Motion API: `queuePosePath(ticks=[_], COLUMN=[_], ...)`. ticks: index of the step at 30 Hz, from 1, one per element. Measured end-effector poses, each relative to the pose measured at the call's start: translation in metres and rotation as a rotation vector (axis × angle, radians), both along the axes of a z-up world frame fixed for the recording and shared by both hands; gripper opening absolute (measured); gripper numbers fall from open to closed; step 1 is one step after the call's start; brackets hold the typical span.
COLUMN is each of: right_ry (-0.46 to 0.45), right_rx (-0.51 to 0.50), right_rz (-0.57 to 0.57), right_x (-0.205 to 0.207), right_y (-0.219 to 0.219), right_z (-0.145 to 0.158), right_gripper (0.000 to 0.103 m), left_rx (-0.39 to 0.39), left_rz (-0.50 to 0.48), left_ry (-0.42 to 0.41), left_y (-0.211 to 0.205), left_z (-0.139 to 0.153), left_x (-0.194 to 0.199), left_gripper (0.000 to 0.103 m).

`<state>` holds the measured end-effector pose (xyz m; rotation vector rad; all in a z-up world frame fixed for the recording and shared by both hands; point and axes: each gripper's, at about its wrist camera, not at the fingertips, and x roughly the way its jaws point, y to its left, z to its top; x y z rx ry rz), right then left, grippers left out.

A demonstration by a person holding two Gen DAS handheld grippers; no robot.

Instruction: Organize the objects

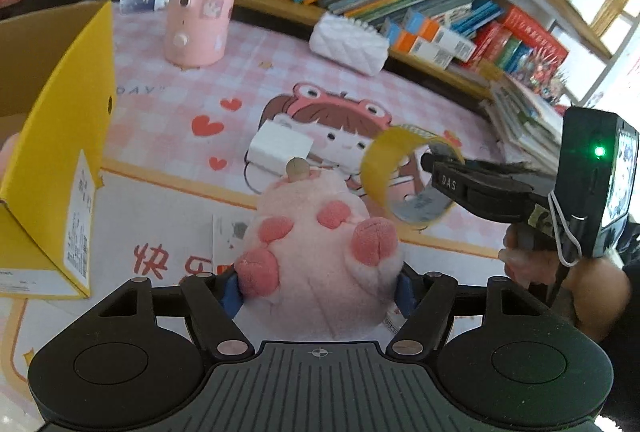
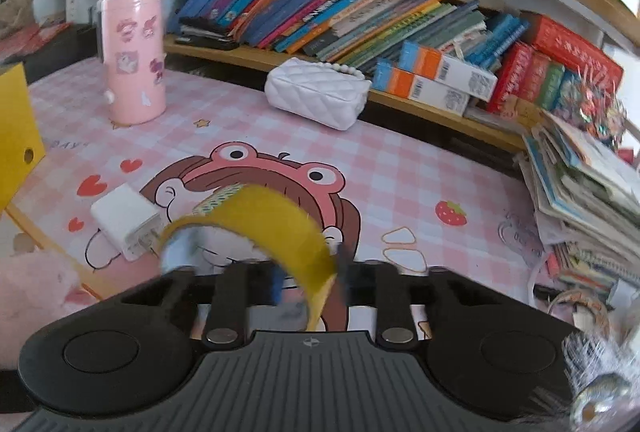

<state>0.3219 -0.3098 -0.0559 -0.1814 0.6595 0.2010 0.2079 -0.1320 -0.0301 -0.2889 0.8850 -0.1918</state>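
Pickup step: left tool [image 1: 320, 286] clamped on pink plush toy [image 1: 320, 252], right tool [image 2: 308, 280] pinched on yellow tape roll [image 2: 256, 228], both above surface [image 2: 400, 168]; next, carrying to yellow box [image 1: 60, 152].

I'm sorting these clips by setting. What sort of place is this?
Probably a child's study desk at home: a pink cartoon desk mat, a shelf crammed with leaning books, and a pink plush toy on the desk.

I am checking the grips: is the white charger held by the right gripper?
No, the right gripper is shut on the yellow tape roll; the white charger lies on the mat.
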Motion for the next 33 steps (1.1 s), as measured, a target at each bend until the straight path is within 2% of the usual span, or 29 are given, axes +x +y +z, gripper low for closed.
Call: queuePosePath(ticks=[3,9,14,18,23,33], right_ry=[-0.025,-0.047,-0.014,0.033,0.07,0.098], right_rx=[0.022,0.069,0.121,0.154,0.152,0.129], right_rz=[-0.032,-0.117,-0.174,-0.202,-0.191,-0.091], right_x=[-0.012,-0.046,-0.082,-0.11,-0.142,-0.189], right_y=[-0.006,-0.021,-0.027,-0.021,0.0,0.059], right_z=[0.008,0.032,0.046,0.049,0.047,0.048], right_gripper=[0.008,0.007,0.007,0.007,0.008,0.008], left_rx=[-0.007,-0.047,-0.064,-0.076,-0.09,-0.095], left_rz=[-0.013,-0.038,-0.065,-0.06,-0.039,0.023], left_ry=[-0.018,-0.091,-0.154,-0.17,-0.177,-0.177], left_y=[0.0,0.005,0.012,0.023,0.043,0.094], left_z=[0.003,0.014,0.025,0.027,0.028,0.029], left_x=[-0.005,-0.019,-0.035,-0.045,-0.06,-0.106], left_gripper=[0.07,0.07,0.07,0.07,0.07,0.07])
